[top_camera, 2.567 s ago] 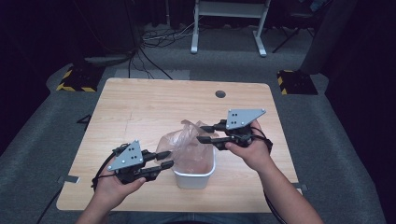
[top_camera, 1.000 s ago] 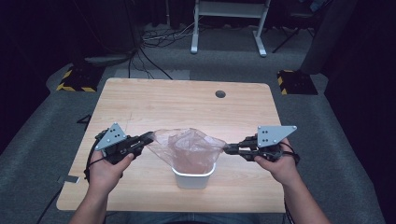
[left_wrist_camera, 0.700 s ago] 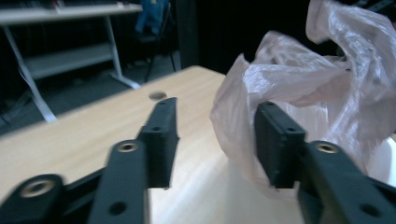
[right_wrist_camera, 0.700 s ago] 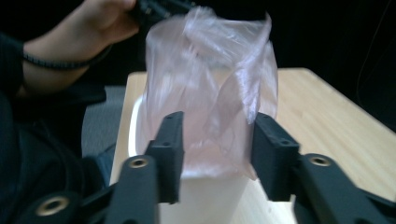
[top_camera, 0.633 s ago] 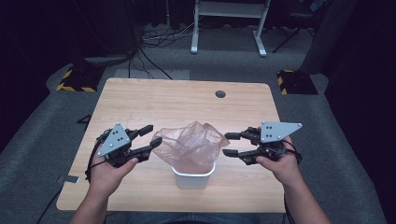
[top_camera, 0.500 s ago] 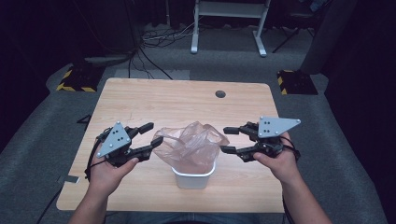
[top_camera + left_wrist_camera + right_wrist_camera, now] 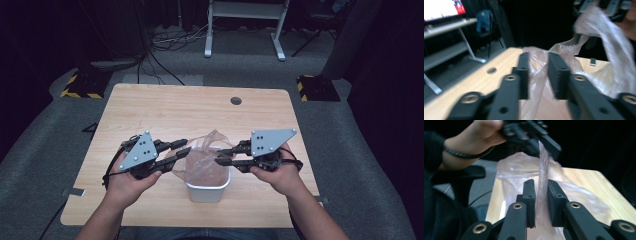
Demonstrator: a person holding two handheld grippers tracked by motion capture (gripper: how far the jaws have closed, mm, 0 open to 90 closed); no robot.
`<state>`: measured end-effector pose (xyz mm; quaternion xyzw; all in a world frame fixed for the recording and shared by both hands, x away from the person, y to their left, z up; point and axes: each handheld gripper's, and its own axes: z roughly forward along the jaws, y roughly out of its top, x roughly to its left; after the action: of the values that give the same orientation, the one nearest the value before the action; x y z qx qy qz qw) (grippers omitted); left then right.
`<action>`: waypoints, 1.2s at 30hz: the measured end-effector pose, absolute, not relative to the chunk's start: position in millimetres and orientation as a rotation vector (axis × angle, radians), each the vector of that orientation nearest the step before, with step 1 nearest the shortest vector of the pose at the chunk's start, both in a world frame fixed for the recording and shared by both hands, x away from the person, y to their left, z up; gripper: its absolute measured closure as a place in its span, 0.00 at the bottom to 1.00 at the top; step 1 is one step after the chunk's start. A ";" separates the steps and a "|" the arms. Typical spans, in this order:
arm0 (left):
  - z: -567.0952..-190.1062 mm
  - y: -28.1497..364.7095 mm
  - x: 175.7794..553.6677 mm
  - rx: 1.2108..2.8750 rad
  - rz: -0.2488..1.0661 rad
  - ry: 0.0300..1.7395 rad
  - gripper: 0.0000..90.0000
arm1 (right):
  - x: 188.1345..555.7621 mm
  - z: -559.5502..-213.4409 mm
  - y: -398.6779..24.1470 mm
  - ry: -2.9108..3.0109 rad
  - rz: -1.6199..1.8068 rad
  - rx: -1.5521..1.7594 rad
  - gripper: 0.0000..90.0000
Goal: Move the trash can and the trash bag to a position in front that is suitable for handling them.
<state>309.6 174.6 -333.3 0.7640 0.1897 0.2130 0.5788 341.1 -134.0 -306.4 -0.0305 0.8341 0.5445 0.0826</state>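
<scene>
We find a light wooden table point(image 7: 165, 110) standing on grey carpet in a dark room, with a round cable hole point(image 7: 236, 100) near the middle of its far edge. Beyond the far edge, a white metal frame point(image 7: 245, 20) and loose cables point(image 7: 165, 42) lie on the floor, and two yellow-and-black striped blocks point(image 7: 80, 85) sit off the far corners.

A white plastic bin point(image 7: 209, 187) stands close to the near edge, slightly right of centre. A thin clear plastic bag point(image 7: 202, 157) sits in it, its mouth rising above the rim and drawn out to both sides.

The left gripper point(image 7: 181, 148) reaches in from the bin's left; its jaws have just been closing, with a fold of the bag between them, though a gap shows in the left gripper view point(image 7: 538, 75) and we cannot confirm a pinch. The right gripper point(image 7: 222, 156) comes from the right; its jaws have likewise been closing, and the film passes between the near-parallel pads point(image 7: 539, 200).
</scene>
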 end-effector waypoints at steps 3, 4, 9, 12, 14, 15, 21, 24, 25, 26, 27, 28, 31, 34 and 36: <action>-338.9 183.4 314.3 1.772 0.478 0.520 0.95 | 334.6 -310.9 -136.8 2.514 1.597 -0.141 0.91; -340.3 187.1 316.1 1.762 0.479 0.545 0.96 | 333.2 -311.2 -138.4 2.516 1.598 -0.153 0.91; -347.0 200.8 321.3 1.709 0.460 0.639 0.98 | 325.1 -314.2 -148.4 2.565 1.569 -0.227 0.96; -351.7 203.5 320.2 1.721 0.457 0.654 0.98 | 321.5 -320.3 -152.6 2.615 1.528 -0.264 0.96; -356.4 204.5 318.4 1.733 0.448 0.663 0.98 | 319.0 -325.4 -156.1 2.648 1.502 -0.276 0.96; -358.9 205.0 316.9 1.737 0.441 0.668 0.98 | 318.1 -327.6 -157.4 2.660 1.494 -0.281 0.96; -373.6 206.8 303.9 1.756 0.395 0.690 0.98 | 312.1 -350.1 -164.7 2.782 1.442 -0.301 0.96; -379.8 208.4 304.1 1.778 0.378 0.704 0.98 | 311.6 -361.9 -164.7 2.849 1.397 -0.307 0.96; -382.1 208.6 304.9 1.785 0.366 0.710 0.98 | 311.7 -365.0 -164.1 2.868 1.378 -0.298 0.95; -384.5 208.6 305.8 1.787 0.357 0.720 0.98 | 312.3 -368.3 -163.3 2.882 1.354 -0.298 0.95; -386.2 208.9 306.9 1.792 0.358 0.723 0.98 | 312.6 -371.5 -162.4 2.895 1.337 -0.287 0.95; -388.7 208.8 308.2 1.798 0.349 0.730 0.98 | 313.3 -373.9 -161.9 2.906 1.325 -0.280 0.95; -397.4 207.6 312.9 1.825 0.310 0.753 0.98 | 318.7 -385.1 -160.3 2.936 1.275 -0.249 0.95; -405.8 206.0 317.3 1.855 0.284 0.769 0.98 | 325.0 -397.7 -159.5 2.970 1.260 -0.213 0.95; -410.4 203.6 319.5 1.870 0.248 0.774 0.98 | 329.1 -407.5 -158.4 2.995 1.239 -0.190 0.96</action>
<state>319.5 203.6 -410.4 0.7811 0.3234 0.1038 0.5239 329.1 -158.4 -407.5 -0.0585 0.9211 0.3812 -0.0528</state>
